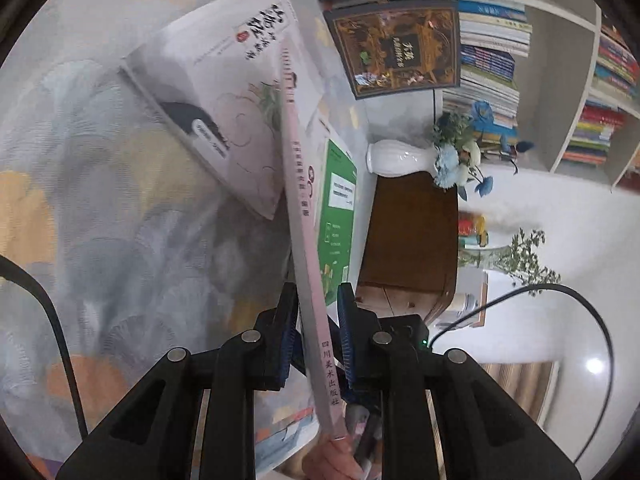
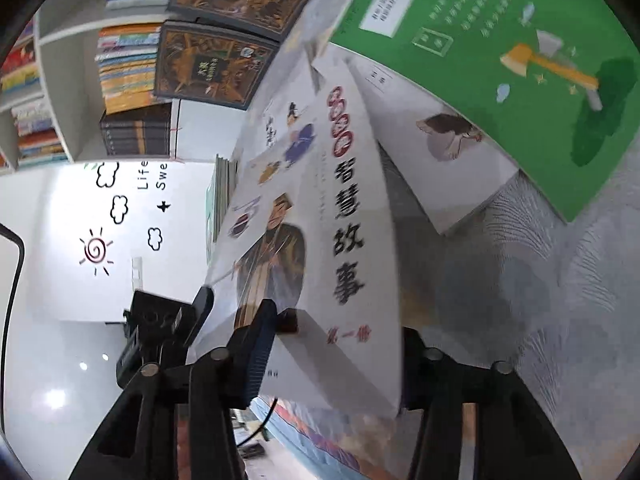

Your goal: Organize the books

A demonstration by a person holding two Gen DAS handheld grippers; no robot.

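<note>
Left wrist view: left gripper (image 1: 318, 334) pinches the pink-spined book (image 1: 304, 216) edge-on, spine running toward 12 o'clock — right gripper (image 2: 334, 354) clamps its white cover (image 2: 320, 216).

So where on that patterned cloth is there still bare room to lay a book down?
Bare tablecloth lies left of the white book, toward the near edge. It is crowded where the green book, white book and two dark ornate books overlap near the white vase.

Book (image 1: 310, 272) edge-on between left gripper (image 1: 318, 336) pads, raised over the patterned cloth (image 1: 120, 220). Behind it, two more books (image 1: 224, 120) flat (overlapping). Beyond, shelves (image 1: 560, 80).
</note>
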